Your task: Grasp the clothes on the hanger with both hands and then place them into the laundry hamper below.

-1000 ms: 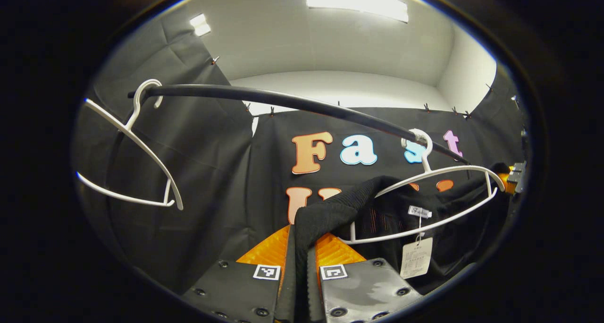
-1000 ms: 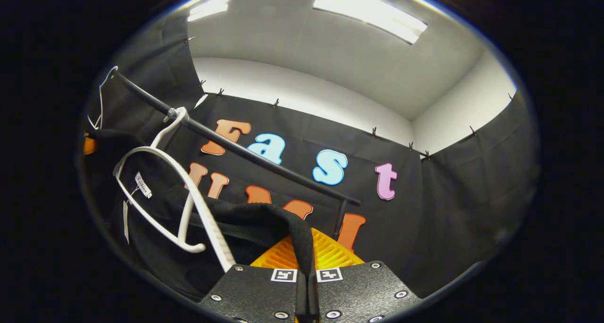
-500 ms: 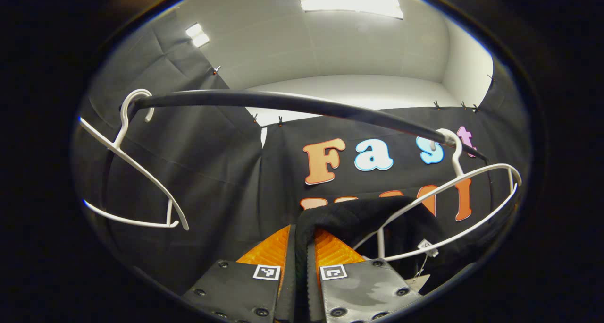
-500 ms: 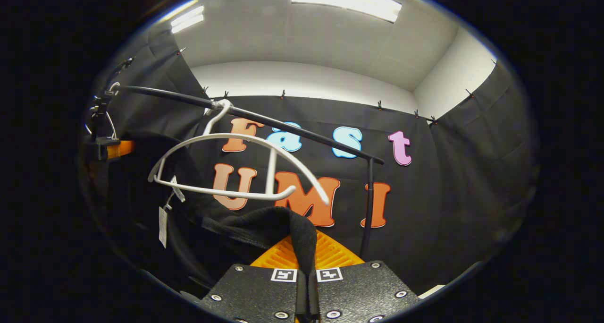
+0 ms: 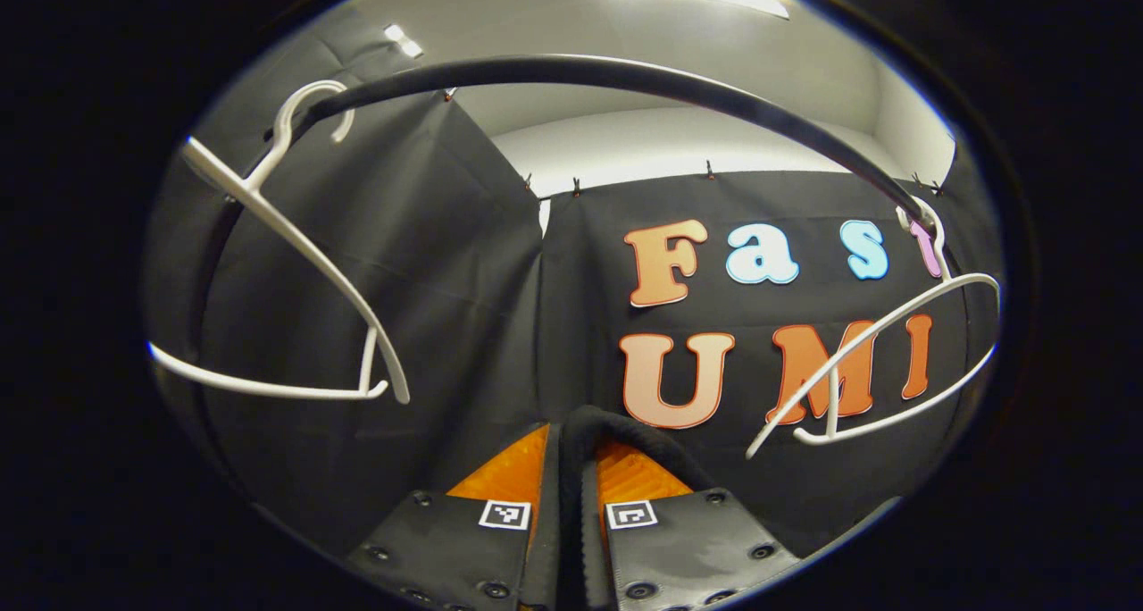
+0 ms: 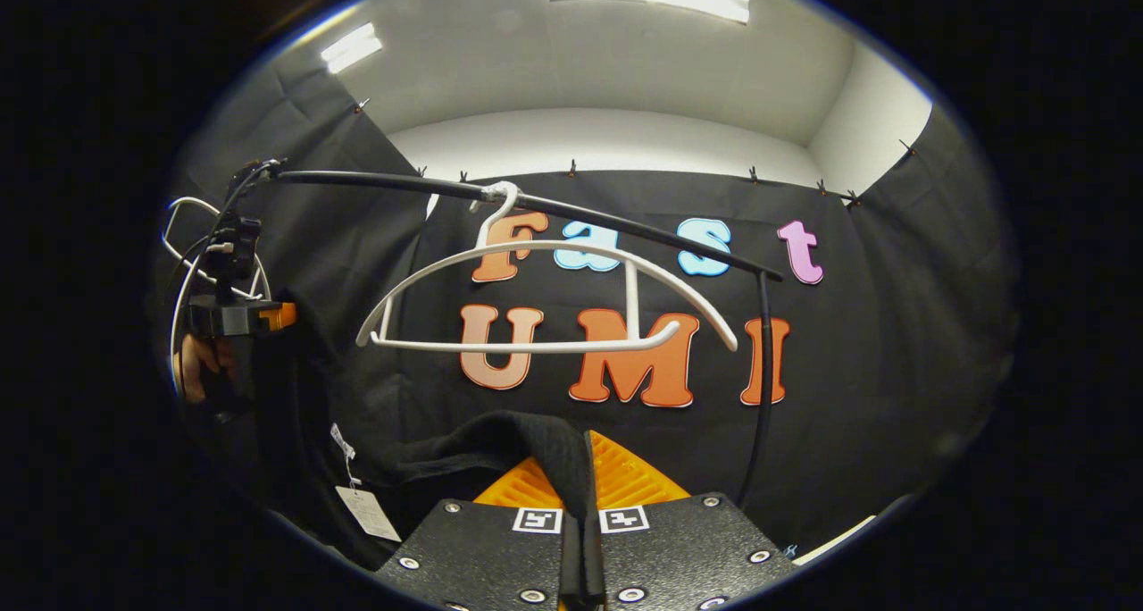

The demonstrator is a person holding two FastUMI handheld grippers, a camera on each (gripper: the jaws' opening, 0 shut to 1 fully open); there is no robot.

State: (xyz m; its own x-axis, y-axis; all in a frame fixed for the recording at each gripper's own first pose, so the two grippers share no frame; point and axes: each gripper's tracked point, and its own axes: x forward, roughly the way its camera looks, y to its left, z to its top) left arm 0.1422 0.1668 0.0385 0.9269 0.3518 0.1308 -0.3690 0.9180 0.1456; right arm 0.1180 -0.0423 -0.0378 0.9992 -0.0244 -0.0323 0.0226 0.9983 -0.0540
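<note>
Black knit garment (image 6: 500, 441) hangs clear of its white hanger (image 6: 545, 298), pinched tight in my left gripper (image 5: 579, 468) and right gripper (image 6: 585, 495), the hamper drop not yet done.

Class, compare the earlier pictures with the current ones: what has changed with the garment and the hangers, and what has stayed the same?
The black garment has come off the white hanger and been pulled down; that hanger now hangs bare on the rail. Its paper tag hangs lower too. Unchanged: the left gripper and right gripper stay clamped on the garment, and the second hanger remains empty on the rail.
</note>
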